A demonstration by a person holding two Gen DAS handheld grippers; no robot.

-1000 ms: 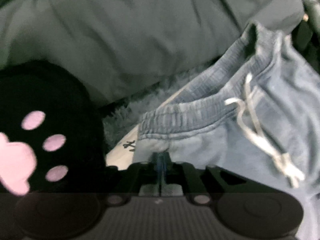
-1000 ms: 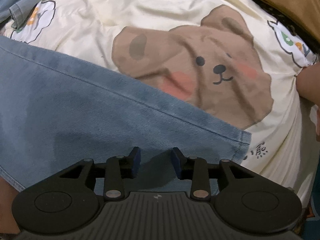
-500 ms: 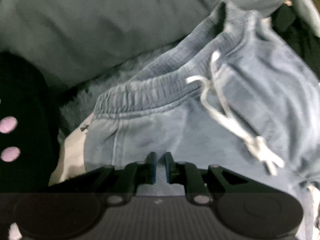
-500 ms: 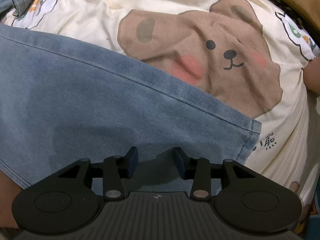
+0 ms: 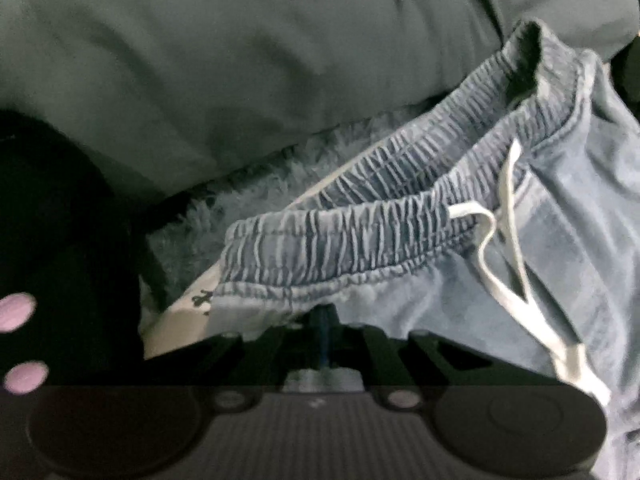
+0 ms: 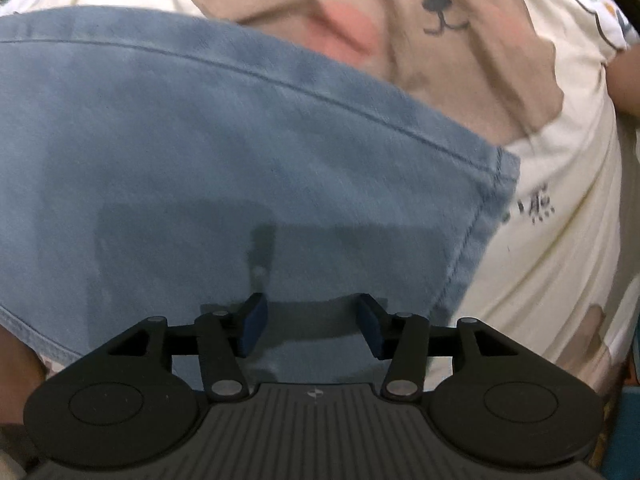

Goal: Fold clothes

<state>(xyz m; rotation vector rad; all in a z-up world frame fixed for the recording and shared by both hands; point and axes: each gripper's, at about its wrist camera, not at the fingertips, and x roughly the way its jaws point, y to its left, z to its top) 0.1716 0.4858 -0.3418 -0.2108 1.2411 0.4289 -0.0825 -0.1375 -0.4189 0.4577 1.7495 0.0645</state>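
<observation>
Blue denim shorts with an elastic waistband (image 5: 360, 232) and a white drawstring (image 5: 516, 280) lie in the left wrist view. My left gripper (image 5: 325, 320) is shut on the shorts' fabric just below the waistband near its left end. In the right wrist view the shorts' leg (image 6: 240, 152) lies flat on the bear-print sheet (image 6: 560, 240), its hem corner (image 6: 496, 176) at the right. My right gripper (image 6: 312, 324) is open and empty, hovering just over the leg fabric.
A grey-green cushion (image 5: 240, 60) fills the back of the left wrist view, with a fluffy blue-grey throw (image 5: 248, 192) below it. A black plush with pink paw pads (image 5: 20, 340) sits at the left. A person's skin (image 6: 624, 80) shows at the right wrist view's right edge.
My left gripper's fingers stood slightly apart half a second ago and have shut on the fabric below the waistband. My right gripper has moved closer over the leg and its fingers have opened wider.
</observation>
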